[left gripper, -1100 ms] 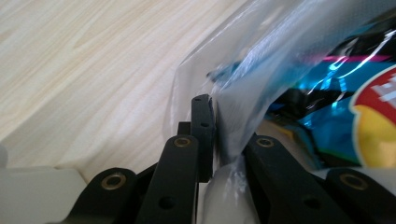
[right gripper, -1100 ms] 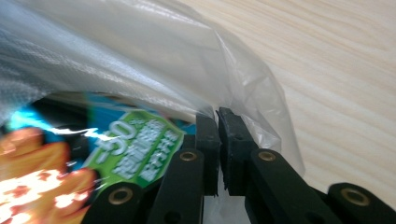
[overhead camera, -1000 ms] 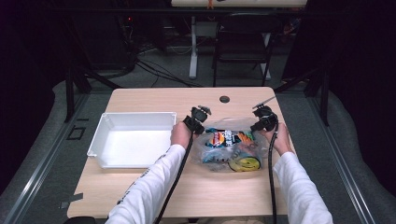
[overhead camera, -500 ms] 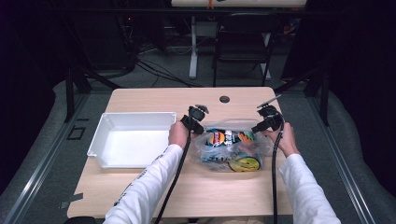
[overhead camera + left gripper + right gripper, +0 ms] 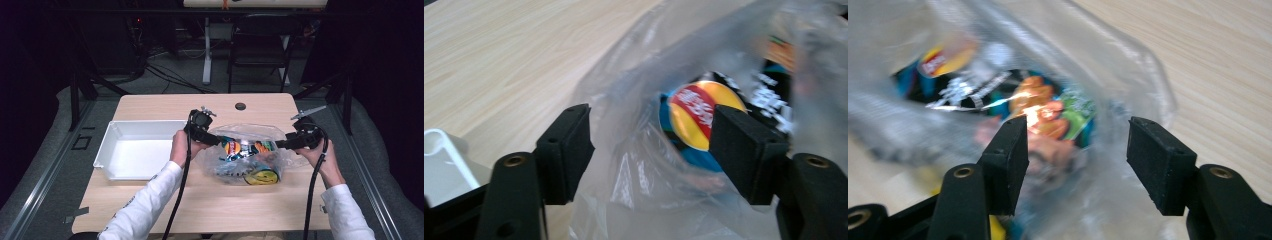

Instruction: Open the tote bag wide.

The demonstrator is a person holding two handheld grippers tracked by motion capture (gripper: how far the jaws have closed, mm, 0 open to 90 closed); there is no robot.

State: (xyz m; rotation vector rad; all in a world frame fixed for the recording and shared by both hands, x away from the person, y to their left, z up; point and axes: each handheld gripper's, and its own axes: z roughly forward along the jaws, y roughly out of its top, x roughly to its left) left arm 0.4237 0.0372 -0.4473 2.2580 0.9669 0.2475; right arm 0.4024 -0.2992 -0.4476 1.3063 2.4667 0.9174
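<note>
Both the left gripper (image 5: 218,140) and right gripper (image 5: 278,145) have just been opening, the snack bag (image 5: 247,152) released between their jaws; next, regripping beside the white tray (image 5: 116,159) is judged needed

The crinkled clear plastic bag (image 5: 250,155) looks glossy and thin; the colourful foil snack packet (image 5: 704,120) inside shines; the pale wooden table (image 5: 160,107) is matt, the white plastic tray (image 5: 135,150) smooth

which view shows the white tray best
The high view: the whole white tray lies left of the plastic bag, open side up. The left gripper view catches just one white corner at its left edge, and the right gripper view faces the bag instead.
</note>
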